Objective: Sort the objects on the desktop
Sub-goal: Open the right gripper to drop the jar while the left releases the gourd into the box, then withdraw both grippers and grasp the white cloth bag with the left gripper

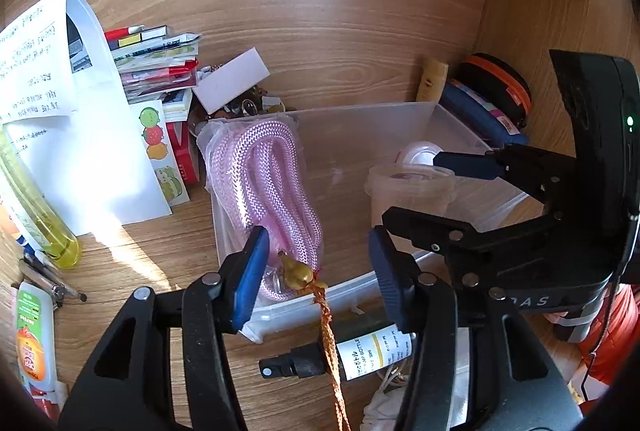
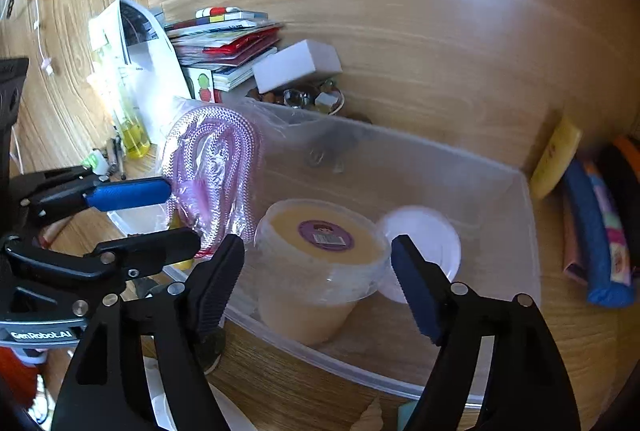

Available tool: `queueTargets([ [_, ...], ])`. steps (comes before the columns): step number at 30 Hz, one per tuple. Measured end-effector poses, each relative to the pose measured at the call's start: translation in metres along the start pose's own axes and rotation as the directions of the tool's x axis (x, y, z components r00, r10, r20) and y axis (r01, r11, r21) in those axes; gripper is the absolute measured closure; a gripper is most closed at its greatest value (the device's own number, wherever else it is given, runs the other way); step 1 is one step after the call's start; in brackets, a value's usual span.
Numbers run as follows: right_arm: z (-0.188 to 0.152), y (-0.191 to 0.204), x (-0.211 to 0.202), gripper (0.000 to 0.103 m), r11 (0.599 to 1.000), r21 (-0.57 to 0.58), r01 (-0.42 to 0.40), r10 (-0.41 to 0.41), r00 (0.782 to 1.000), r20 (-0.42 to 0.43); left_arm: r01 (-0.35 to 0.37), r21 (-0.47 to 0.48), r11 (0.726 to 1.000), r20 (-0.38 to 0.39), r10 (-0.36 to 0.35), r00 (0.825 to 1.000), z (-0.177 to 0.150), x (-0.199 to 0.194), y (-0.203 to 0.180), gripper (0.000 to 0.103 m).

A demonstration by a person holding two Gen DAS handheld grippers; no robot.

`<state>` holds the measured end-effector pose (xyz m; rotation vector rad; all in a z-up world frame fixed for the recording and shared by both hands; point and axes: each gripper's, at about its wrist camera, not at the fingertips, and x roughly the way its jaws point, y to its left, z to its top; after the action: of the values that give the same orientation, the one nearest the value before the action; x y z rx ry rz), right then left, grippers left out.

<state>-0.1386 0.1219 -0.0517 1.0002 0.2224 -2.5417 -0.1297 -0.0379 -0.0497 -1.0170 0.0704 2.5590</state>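
A clear plastic bin (image 1: 360, 111) (image 2: 528, 231) stands on the wooden desk. Inside it lie a bagged pink rope (image 1: 268, 183) (image 2: 212, 167), a lidded clear tub of beige stuff (image 1: 408, 191) (image 2: 324, 243) and a white round lid (image 2: 424, 239). My left gripper (image 1: 318, 279) (image 2: 160, 219) is open over the bin's near rim. A yellow gourd charm (image 1: 296, 273) on an orange cord rests between its blue pads (image 1: 252, 279), untouched. My right gripper (image 2: 318, 285) (image 1: 436, 191) is open, its fingers on either side of the tub with small gaps.
A dark spray bottle (image 1: 360, 351) lies in front of the bin. Papers and a stack of booklets (image 1: 156, 67) stand to the left, with a yellow tube (image 1: 44, 215) and an orange-labelled bottle (image 1: 32, 343). A blue pouch (image 2: 592, 231) and an orange-rimmed case (image 1: 500, 87) sit to the right.
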Motion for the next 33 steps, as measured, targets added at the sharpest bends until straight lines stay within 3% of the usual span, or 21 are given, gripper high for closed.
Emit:
queueTargets([
  [5,-0.001,0.003,-0.008,0.020,0.999,-0.017,0.032,-0.032,0.999,0.013,-0.006,-0.007,1.000,0.033,0.006,0.999,0.000,-0.010,0.002,0.037],
  [11,-0.003,-0.001,-0.030,0.018,0.999,-0.013,0.044,-0.044,0.998,0.040,-0.003,-0.026,1.000,0.062,0.004,0.998,0.000,-0.026,0.004,0.022],
  [15,-0.009,-0.006,-0.048,0.008,0.998,0.001,0.068,-0.068,0.995,0.070,-0.003,-0.039,0.999,0.083,0.006,0.997,-0.005,-0.042,0.006,0.011],
  [33,-0.067,-0.020,-0.105,0.006,0.991,0.068,0.112,-0.118,0.988,0.095,-0.049,-0.013,0.999,0.025,0.049,0.998,-0.054,-0.078,-0.015,0.009],
])
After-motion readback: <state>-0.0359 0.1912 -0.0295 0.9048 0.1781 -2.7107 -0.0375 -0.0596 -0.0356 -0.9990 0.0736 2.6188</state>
